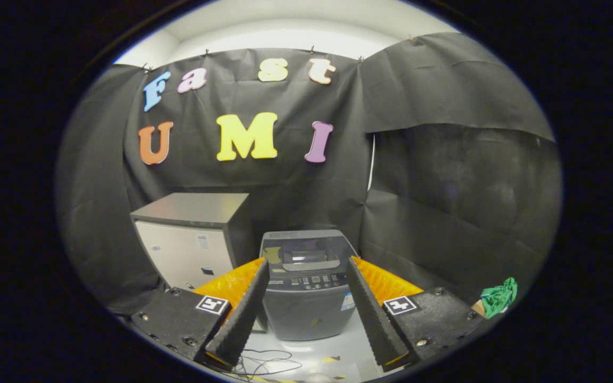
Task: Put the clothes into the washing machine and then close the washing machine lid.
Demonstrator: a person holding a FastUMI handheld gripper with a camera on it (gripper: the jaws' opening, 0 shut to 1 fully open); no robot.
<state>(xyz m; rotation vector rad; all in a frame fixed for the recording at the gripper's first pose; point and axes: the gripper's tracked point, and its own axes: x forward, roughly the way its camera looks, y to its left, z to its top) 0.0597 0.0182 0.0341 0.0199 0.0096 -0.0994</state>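
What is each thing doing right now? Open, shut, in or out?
washing machine: lid shut, standing ahead of the fingers.
green clothes: bunched up, off to the right, outside the machine.
cabinet: door shut, left of the machine.
gripper: open, holding nothing.

Floor point(306, 354): washing machine point(306, 298), cabinet point(189, 244), cables point(264, 361).

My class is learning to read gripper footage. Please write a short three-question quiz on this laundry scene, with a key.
1. True or false: the washing machine lid is open.
2. Where is the green garment? A) inside the machine B) off to the right of the fingers C) between the fingers
3. Fill in: the gripper has its fingers ____, holding nothing.

Key: 1 false, the lid lies closed. 2 B. 3 open, with the machine beyond them and a grey cabinet at its left.
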